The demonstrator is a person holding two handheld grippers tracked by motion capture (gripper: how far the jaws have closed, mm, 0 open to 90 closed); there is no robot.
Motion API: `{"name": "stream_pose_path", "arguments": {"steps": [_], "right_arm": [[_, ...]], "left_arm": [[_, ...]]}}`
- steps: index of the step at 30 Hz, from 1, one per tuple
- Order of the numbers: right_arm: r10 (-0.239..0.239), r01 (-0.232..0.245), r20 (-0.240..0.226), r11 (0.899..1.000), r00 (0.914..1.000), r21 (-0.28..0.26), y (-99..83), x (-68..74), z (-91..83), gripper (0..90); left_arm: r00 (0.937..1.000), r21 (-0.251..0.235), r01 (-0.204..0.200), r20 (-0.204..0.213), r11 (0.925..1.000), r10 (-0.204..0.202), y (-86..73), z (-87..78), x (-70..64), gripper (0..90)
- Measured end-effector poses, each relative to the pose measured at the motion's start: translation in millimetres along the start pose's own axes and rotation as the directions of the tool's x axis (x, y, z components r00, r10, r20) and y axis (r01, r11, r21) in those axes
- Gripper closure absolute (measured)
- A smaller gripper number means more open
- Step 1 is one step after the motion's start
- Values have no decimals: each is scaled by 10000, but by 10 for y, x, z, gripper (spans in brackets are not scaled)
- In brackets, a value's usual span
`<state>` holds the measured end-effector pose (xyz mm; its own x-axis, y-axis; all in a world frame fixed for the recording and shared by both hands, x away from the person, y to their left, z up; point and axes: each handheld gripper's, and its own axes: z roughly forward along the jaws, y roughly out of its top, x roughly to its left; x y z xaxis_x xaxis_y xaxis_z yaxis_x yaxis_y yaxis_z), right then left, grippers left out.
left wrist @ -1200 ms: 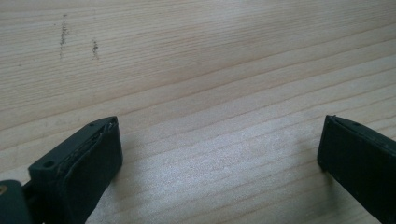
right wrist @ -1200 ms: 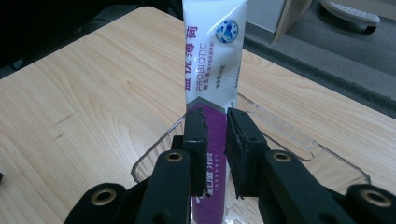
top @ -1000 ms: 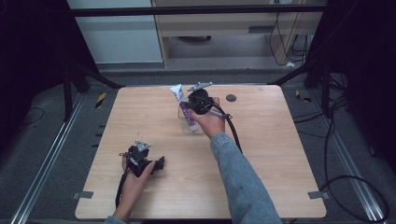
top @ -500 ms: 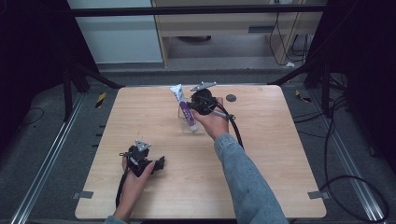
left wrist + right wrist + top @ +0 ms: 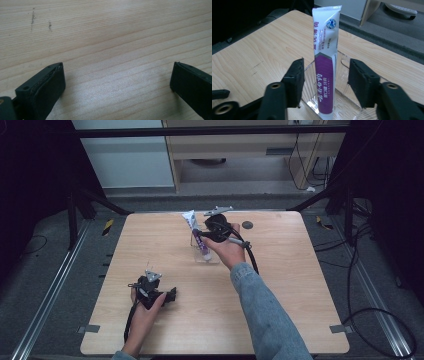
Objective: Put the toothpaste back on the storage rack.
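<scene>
- The toothpaste tube [image 5: 325, 62] stands upright, cap end down, in a clear plastic bin [image 5: 344, 105] on the worktop [image 5: 280, 295]; its crimped white top rises well above the bin's rim.
- The right gripper [image 5: 324, 75] has its jaws spread, one on either side of the tube and not touching it (released, nothing held).
- To do this step well, I judge the jaws should stay level and centred on the purple band, then move straight, so neither pad knocks the tube or the bin wall.
- The tube is a soft, flattened, glossy laminate, white above and purple below; it will likely dent under a hard squeeze.
- The bin is thin, transparent and rigid, with a slotted floor; it looks light enough to slide.
- The left gripper [image 5: 150, 292] rests on the worktop well away from the bin, toward the person, jaws wide apart over bare pale wood grain.
</scene>
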<state>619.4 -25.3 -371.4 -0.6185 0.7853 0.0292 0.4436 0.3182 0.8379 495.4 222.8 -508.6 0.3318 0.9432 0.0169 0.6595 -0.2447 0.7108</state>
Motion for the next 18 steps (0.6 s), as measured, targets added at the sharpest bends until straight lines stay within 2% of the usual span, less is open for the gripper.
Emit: {"name": "stream_pose_path", "arguments": {"steps": [6, 9, 18], "right_arm": [[153, -164, -256, 9989, 9996, -449, 10, -18, -42, 259], [73, -82, -187, 9988, 9998, -486, 12, -8, -67, 199], [-113, 86, -448, 9982, 9989, -595, 6, 33, -134, 132]], "left_arm": [[10000, -16, 23, -25, 10000, -23, 2, 4, -4, 0], [10000, -25, 15, -28, 10000, -15, 5, 7, -6, 0], [10000, -14, 4, -25, 10000, -4, 20, 21, -20, 0]]}}
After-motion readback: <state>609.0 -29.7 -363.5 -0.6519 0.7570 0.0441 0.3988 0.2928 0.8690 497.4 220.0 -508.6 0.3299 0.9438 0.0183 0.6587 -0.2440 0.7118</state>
